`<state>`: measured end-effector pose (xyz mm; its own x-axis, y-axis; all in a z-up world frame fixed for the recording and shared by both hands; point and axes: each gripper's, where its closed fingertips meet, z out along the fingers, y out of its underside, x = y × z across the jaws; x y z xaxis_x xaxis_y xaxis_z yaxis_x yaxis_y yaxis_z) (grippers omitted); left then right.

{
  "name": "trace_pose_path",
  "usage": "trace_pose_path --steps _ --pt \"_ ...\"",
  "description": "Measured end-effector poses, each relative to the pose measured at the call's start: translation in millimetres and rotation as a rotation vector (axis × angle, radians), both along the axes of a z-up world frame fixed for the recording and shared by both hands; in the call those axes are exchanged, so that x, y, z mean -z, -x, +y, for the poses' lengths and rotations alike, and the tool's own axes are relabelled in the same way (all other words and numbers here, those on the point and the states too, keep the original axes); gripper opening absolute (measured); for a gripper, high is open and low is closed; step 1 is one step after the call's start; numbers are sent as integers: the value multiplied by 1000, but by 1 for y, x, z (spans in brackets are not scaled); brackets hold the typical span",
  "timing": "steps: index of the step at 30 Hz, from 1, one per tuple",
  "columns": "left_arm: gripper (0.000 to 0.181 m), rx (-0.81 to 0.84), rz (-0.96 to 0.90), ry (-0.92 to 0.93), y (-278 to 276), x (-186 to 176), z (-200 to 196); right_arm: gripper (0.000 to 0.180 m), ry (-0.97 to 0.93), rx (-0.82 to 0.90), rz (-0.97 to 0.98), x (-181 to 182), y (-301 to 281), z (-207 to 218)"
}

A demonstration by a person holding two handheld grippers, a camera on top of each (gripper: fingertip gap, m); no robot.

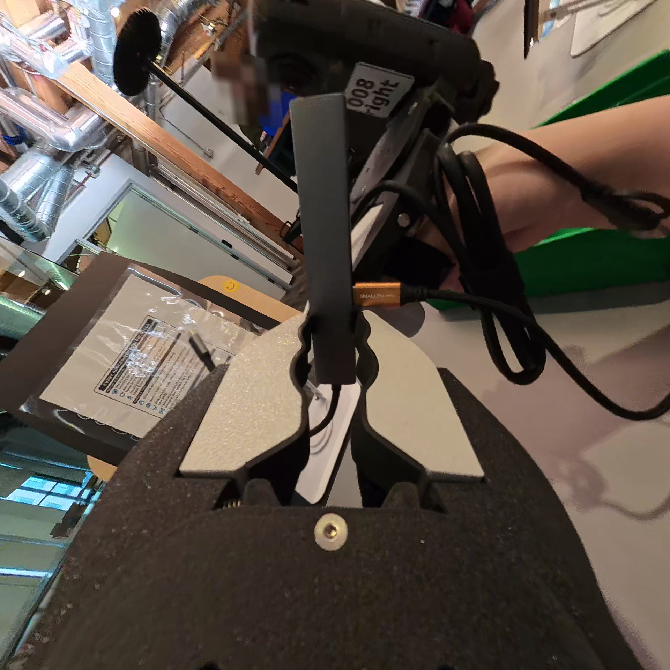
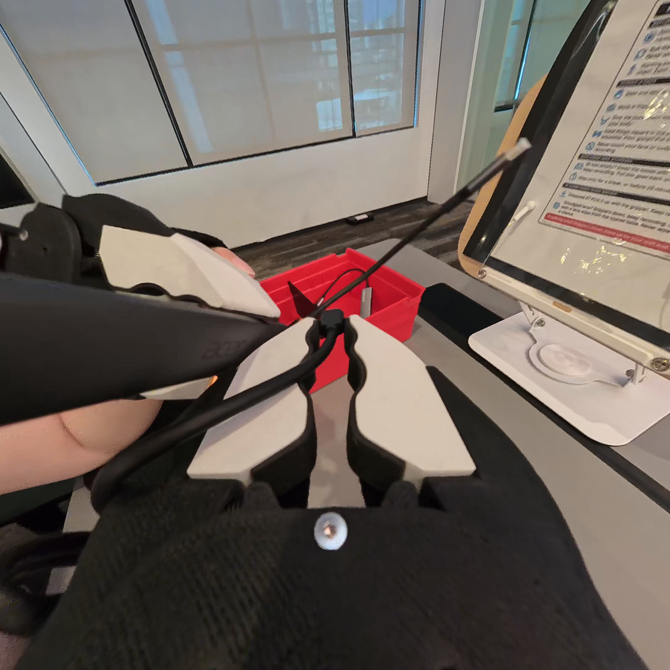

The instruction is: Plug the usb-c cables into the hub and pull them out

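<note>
My left gripper (image 1: 333,326) is shut on the lower end of a dark grey hub (image 1: 322,217) and holds it upright above the table. An orange usb-c plug (image 1: 377,295) with a thin black cable sits in the hub's right side. The hub's own tail cable ends in a silver plug (image 2: 518,148) that hangs free in the air. My right gripper (image 2: 330,326) is shut on the black plug (image 2: 331,319) of a thick black cable (image 2: 268,388), right beside the hub's end (image 2: 145,348). The left gripper's white fingers (image 2: 174,264) clamp the hub in the right wrist view.
A red bin (image 2: 391,315) holding a grey adapter and a cable stands on the grey table (image 2: 544,544) ahead. A framed instruction sheet (image 2: 598,163) on a white stand (image 2: 544,380) is at the right. Green bins (image 1: 598,261) stand behind my right hand. The gap from one gripper's tips to the other's is roughly 5 cm.
</note>
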<state>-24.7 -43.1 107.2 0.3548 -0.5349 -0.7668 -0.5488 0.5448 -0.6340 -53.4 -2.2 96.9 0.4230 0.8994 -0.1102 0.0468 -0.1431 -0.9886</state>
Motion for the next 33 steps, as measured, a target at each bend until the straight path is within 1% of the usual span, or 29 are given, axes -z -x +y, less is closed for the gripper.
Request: trace_pose_path --steps 2,4,7,9,11,12,14,16,19,20,22,23,24,27,29,33 --pt "22 1 -46 -4 1 -6 1 13 -36 49 -1 -4 -7 6" --pt "22 -10 -94 9 6 -12 3 13 -94 152 5 -10 -22 19" --pt "22 -2 -218 75 14 -22 8 13 -209 334 19 -25 -55 38" --pt "22 34 -325 156 16 -26 11 13 -352 460 46 -47 -81 39" --pt "22 115 -413 262 13 -27 10 13 -523 538 99 -76 -97 22" --pt "22 155 -448 307 12 -27 9 13 -621 526 123 -91 -97 6" --pt "22 198 -485 379 9 -25 9 13 -777 543 59 -106 -95 -17" --pt "22 215 -495 418 9 -23 10 13 -899 534 -49 -111 -89 -33" --pt "22 265 -529 461 10 -27 6 13 -1026 488 -138 -115 -81 -53" --pt "22 283 -543 480 10 -28 5 13 -1049 503 -168 -116 -81 -56" --pt "22 317 -557 508 9 -29 1 13 -1111 462 -248 -112 -73 -64" --pt "22 327 -554 518 7 -29 0 18 -1135 486 -287 -112 -73 -65" --pt "22 330 -549 523 6 -27 0 13 -1158 500 -329 -111 -72 -65" --pt "22 334 -528 536 0 -23 -1 13 -1220 544 -436 -108 -69 -64" --pt "22 340 -523 541 -3 -21 -3 13 -1222 542 -465 -105 -67 -63" --pt "22 339 -511 541 -6 -19 -4 13 -1211 527 -446 -106 -65 -64"
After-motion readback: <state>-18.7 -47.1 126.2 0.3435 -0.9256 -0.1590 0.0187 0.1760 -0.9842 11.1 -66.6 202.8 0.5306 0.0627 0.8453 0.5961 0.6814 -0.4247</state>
